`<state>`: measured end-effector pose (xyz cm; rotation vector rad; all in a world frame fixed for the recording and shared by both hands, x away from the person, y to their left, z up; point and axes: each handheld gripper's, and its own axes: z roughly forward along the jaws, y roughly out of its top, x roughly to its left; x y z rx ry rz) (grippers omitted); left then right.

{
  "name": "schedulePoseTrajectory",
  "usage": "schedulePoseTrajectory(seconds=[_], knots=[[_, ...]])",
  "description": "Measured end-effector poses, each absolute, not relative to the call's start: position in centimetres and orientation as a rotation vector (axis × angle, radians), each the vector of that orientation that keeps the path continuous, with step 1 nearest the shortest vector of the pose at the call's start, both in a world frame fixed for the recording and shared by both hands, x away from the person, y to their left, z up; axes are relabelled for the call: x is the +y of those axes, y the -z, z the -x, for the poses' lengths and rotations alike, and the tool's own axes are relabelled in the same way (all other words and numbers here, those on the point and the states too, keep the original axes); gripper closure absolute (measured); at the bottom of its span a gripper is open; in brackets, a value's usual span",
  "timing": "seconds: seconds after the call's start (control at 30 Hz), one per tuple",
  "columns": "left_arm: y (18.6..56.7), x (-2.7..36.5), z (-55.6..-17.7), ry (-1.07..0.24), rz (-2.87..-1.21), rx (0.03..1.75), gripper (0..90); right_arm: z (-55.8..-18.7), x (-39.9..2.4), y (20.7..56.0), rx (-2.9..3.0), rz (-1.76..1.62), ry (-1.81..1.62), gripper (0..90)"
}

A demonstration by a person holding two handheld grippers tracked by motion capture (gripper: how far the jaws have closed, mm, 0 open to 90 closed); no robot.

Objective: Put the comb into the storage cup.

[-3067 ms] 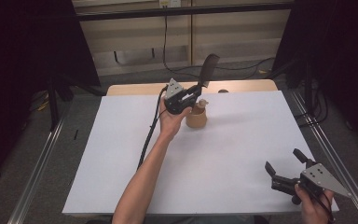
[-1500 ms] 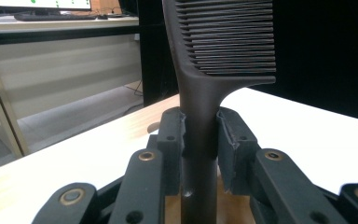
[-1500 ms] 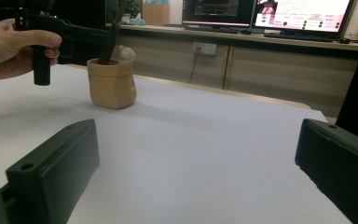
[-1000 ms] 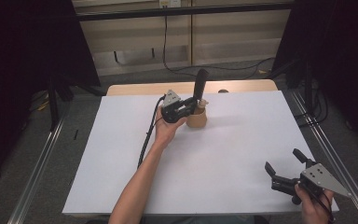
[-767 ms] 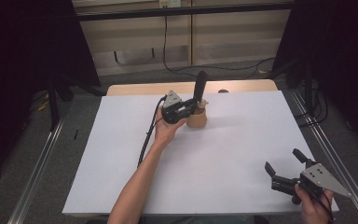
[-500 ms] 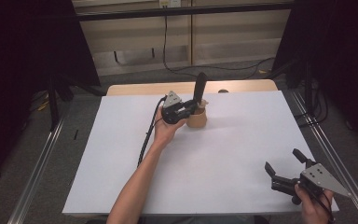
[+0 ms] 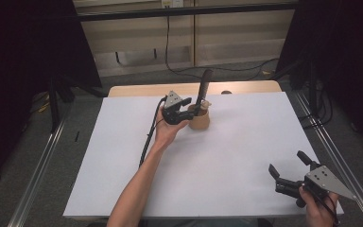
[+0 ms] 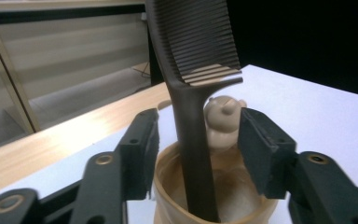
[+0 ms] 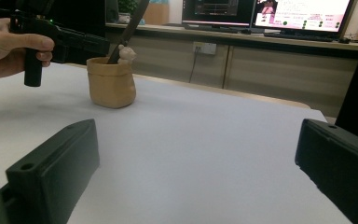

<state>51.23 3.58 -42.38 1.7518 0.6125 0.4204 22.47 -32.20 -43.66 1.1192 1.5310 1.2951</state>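
Left claw (image 8: 196, 140) at the tan, soft-walled cup (image 7: 200, 119) near the far edge of the white worktop (image 7: 227, 161). A dark brown plastic comb (image 8: 193, 93) with a long tapered handle stands handle-down inside the cup, teeth uppermost and leaning slightly; beside it a small beige bear-shaped figure (image 8: 223, 122) rises from the cup's far rim.

Change: three seconds earlier the comb was carried tilted above the cup; a second ago it stood in the cup with the claw closed on its handle. The jaws of the left claw have just been opening. In the left gripper view the handle stands between them, with clear gaps to both pads, so the comb is no longer gripped and rests on its own in the cup. Judged from this, the placing of the comb is done, and what remains is to draw the left hand (image 7: 166, 132) back without knocking the handle or tipping the light cup.

Right claw (image 7: 287, 169): held by the right hand (image 7: 317, 208) at the near right corner of the worktop, jaws spread wide with nothing between them, well apart from the cup, as in all the earlier frames.

Writing: no brand or label is legible on comb, cup or claws. Lit screens (image 9: 303, 14) behind the worktop in the right gripper view carry text too small to read.
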Motion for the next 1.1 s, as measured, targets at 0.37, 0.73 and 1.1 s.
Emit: schedulePoseTrajectory(seconds=[0.37, 0.73, 1.1], knots=[[41.8, 4.0, -50.6, -0.426, -1.747, 0.622, 22.5, -22.6, -32.1, 43.7, 1.537, -1.119, -1.299, 0.0], [40.4, 5.5, -49.6, -0.433, -1.695, 0.643, 2.1, -22.7, -32.1, 43.8, 1.54, -1.128, -1.306, 0.0], [40.1, 7.1, -47.8, -0.478, -1.705, 0.66, 1.9, -22.8, -32.0, 43.8, 1.546, -1.123, -1.302, 0.0]])
